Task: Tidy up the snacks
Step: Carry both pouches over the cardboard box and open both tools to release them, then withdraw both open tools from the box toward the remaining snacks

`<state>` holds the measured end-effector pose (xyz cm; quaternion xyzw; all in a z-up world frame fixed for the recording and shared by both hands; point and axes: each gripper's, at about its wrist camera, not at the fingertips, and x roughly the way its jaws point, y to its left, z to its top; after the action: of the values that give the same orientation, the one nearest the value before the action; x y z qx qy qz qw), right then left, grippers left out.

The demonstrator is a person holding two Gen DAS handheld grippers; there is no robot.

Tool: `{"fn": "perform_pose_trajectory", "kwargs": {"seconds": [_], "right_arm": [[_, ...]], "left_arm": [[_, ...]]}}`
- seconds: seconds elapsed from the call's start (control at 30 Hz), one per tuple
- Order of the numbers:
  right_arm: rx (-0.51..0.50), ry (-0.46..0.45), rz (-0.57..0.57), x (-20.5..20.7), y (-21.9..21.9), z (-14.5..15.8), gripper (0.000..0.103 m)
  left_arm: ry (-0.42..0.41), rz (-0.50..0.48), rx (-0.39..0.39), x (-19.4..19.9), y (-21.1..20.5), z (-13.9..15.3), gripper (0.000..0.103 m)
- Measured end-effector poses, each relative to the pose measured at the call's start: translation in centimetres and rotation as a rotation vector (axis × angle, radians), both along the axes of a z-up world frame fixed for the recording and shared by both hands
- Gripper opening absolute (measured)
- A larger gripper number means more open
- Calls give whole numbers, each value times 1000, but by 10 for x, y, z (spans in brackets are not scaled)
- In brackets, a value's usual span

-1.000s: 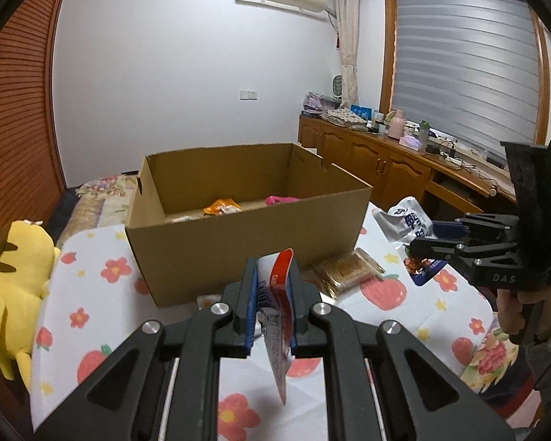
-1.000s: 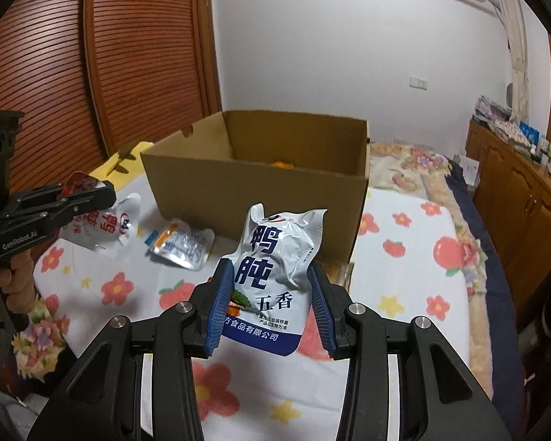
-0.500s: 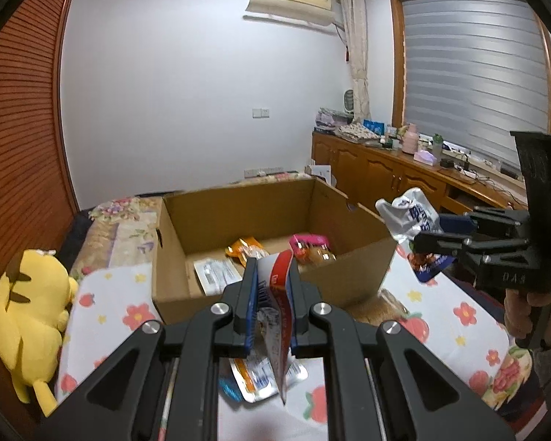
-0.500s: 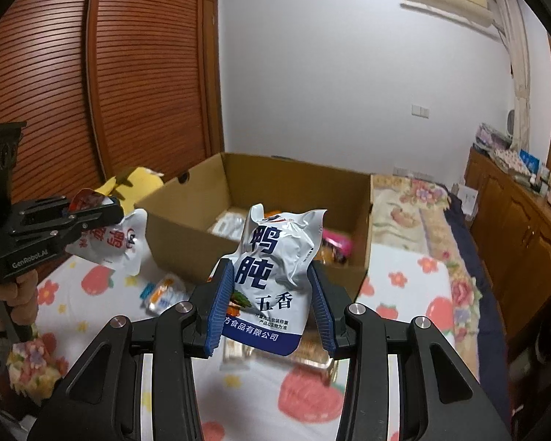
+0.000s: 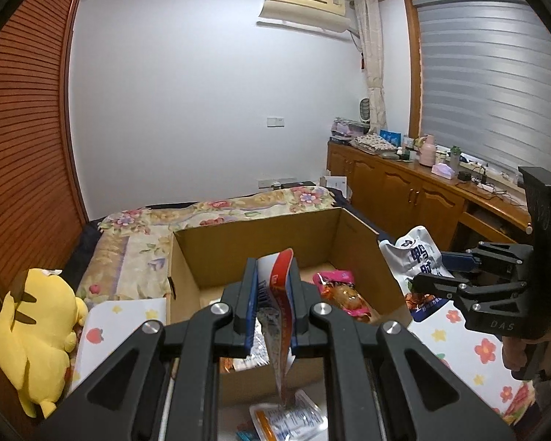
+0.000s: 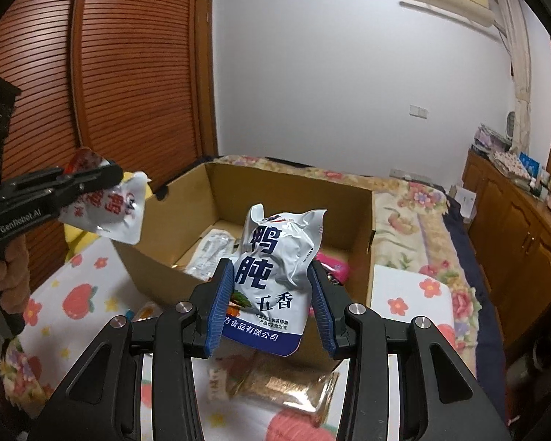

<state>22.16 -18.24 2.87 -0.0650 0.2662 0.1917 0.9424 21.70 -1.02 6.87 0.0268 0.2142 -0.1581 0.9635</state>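
Nearer box (image 5: pixel 363 257): "五香" pouch (image 6: pixel 275 275)

The left wrist camera looked forward along its own fingers, close above the near rim of the cardboard box (image 5: pixel 363 257), facing the far wall and window. The right wrist camera sat near the box's other near corner, aimed toward the wooden wardrobe (image 6: pixel 128 73). Both views shared the box and bed (image 5: pixel 136 253).
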Motion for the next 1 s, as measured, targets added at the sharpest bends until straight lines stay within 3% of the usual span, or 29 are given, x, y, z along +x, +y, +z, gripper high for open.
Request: {"fn": "perform_pose_trajectory", "kwargs": {"seconds": [0.37,0.4,0.5,0.63,0.77,0.87,1.0], "right_arm": [[50,73,-23,34,-5,-13,41],[55,82,-24,37,-5,-15,33],[66,105,-39,45,-6,-18,26],[65,129,-54,54,-6,-25,22],[86,130,-61,52,-8,-27,22],[88,119,-55,47,-9,-25,22],[87,73,-35,25,-8,-17,23]], "left_arm": [[50,25,6,17,-4,-13,10],[56,26,7,18,-5,-15,10],[76,29,7,24,-6,-21,11],[101,26,17,29,-8,-27,13],[107,38,15,29,-8,-29,30],[106,46,16,28,-6,-30,33],[91,50,4,22,1,-27,48]]}}
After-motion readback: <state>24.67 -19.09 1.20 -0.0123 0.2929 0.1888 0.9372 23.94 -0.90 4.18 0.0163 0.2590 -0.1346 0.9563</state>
